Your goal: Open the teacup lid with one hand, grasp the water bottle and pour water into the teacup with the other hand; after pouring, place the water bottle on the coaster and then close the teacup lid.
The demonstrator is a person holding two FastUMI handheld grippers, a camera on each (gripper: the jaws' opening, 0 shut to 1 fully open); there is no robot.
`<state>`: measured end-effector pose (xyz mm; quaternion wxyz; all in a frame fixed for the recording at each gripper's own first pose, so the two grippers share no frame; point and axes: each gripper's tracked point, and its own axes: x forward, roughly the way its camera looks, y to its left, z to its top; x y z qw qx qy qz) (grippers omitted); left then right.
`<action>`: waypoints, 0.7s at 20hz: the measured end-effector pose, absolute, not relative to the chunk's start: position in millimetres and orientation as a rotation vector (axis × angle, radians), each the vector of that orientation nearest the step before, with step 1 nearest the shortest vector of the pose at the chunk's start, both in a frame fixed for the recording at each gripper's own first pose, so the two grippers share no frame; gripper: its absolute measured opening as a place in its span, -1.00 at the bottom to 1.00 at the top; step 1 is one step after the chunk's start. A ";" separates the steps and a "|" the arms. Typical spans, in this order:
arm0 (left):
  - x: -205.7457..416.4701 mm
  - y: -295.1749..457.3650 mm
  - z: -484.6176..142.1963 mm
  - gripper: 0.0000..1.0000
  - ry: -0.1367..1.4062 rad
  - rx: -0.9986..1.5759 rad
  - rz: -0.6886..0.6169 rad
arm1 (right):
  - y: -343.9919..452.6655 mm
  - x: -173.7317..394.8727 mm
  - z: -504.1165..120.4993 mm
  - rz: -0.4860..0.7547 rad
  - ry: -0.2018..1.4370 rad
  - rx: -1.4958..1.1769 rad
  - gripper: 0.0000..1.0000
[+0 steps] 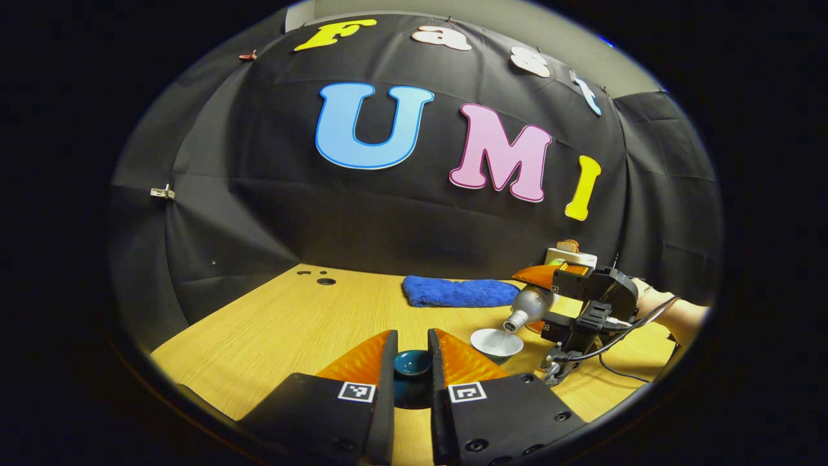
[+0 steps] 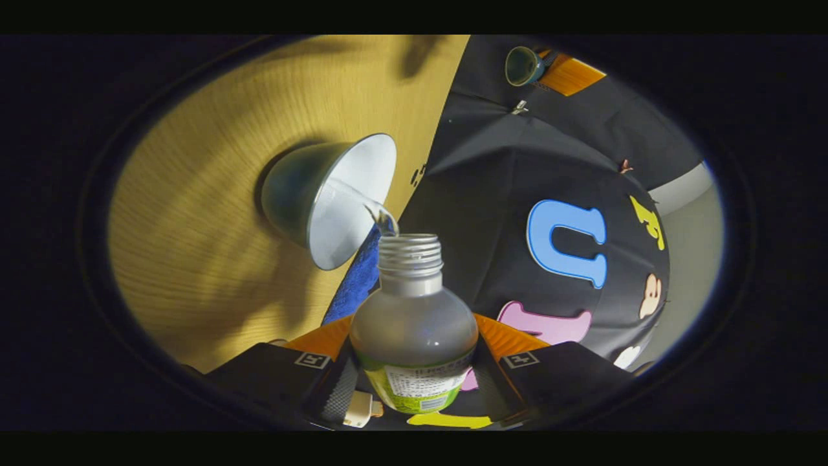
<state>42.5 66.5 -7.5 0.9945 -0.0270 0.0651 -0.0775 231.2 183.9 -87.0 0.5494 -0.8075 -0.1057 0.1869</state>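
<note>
My left gripper (image 1: 412,335) is shut on the dark teal teacup lid (image 1: 412,364), held low over the wooden table (image 1: 272,323). To its right stands the teacup (image 1: 497,342), white inside, uncovered. My right gripper (image 1: 542,301) is shut on the clear water bottle (image 1: 532,304), which is tilted with its open mouth just above the cup. In the right gripper view the uncapped bottle (image 2: 414,317) sits between my right gripper's (image 2: 414,340) fingers, and a thin stream of water runs from its neck into the teacup (image 2: 336,200). The lid (image 2: 522,66) appears far off, in the other gripper.
A folded blue towel (image 1: 459,291) lies at the back of the table, behind the cup, and is also seen as the towel (image 2: 359,278) beside the bottle. A person's forearm (image 1: 676,312) and a cable trail at the right. Small holes (image 1: 325,281) mark the table's far left.
</note>
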 end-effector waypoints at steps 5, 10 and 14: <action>40.8 67.7 -8.8 -0.46 0.132 -0.056 -0.156 | 186.0 230.8 -84.6 0.445 -0.279 -1.944 0.60; 39.7 66.4 -9.3 -0.46 0.134 -0.054 -0.161 | 179.6 234.1 -77.3 0.434 -0.276 -1.953 0.56; 39.4 63.3 -8.2 -0.46 0.132 -0.054 -0.169 | 182.5 233.5 -72.8 0.436 -0.296 -1.968 0.60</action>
